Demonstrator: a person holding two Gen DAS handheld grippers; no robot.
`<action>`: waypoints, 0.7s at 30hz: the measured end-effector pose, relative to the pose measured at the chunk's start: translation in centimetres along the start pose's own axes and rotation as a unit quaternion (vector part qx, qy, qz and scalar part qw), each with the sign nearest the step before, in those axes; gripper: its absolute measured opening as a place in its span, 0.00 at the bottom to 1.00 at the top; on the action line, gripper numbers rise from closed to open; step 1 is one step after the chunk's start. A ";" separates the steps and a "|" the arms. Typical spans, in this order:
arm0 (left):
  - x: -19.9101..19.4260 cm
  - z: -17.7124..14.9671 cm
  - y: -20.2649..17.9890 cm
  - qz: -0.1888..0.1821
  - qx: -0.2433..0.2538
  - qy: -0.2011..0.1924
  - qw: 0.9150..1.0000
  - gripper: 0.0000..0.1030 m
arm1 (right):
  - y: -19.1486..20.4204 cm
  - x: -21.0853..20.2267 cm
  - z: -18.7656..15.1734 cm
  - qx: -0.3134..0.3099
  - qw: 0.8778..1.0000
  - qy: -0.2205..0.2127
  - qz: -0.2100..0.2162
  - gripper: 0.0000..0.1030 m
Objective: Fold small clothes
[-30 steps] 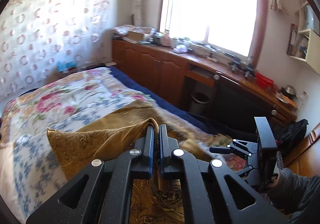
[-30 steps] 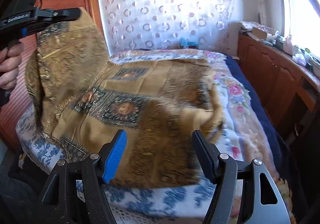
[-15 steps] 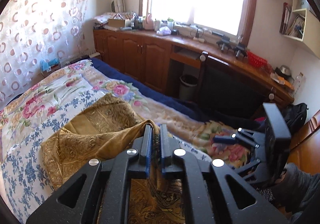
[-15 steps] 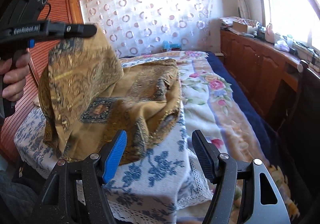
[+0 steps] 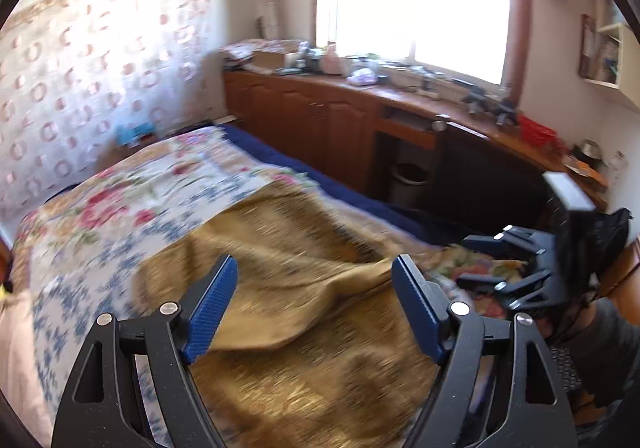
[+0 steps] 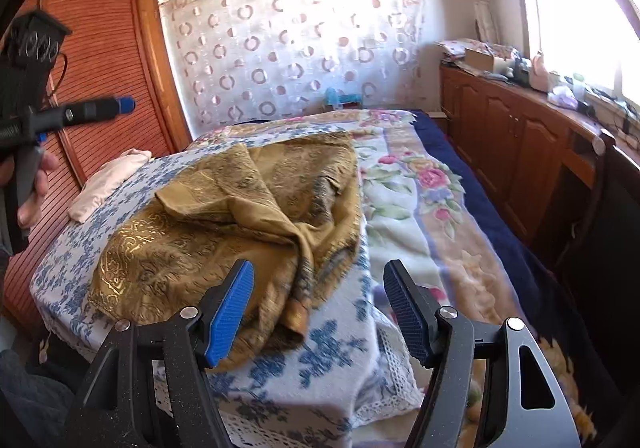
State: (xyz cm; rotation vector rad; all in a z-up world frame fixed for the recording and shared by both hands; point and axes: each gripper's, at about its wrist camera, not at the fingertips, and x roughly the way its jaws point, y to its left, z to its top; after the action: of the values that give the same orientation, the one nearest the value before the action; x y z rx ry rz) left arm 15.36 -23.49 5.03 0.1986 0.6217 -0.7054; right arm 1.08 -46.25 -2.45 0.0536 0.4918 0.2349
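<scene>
A gold patterned cloth lies crumpled on the bed, folded loosely over itself; it also shows blurred in the left wrist view. My left gripper is open and empty just above the cloth; in the right wrist view it appears at the far left, raised above the bed. My right gripper is open and empty, hovering over the cloth's near right edge; it shows at the right of the left wrist view.
The bed carries a blue-flowered white cover and a floral blanket. A pink cloth lies at the bed's left edge by a wooden wardrobe. Wooden cabinets with clutter run along the right under the window.
My left gripper opened and let go of the gold cloth, which dropped onto the bed in a crumpled heap. The right gripper stayed open.
</scene>
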 end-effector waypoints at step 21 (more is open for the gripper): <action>1.2 -7.3 12.3 0.077 -0.071 0.024 0.994 0.78 | 11.6 15.0 7.9 -0.168 0.974 0.105 0.111 0.68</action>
State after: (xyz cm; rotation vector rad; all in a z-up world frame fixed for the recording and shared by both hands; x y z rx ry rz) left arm 20.77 -12.20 -2.00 0.1303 0.6928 -0.5065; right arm 15.22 -31.37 -1.19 -0.2510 0.6504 0.5445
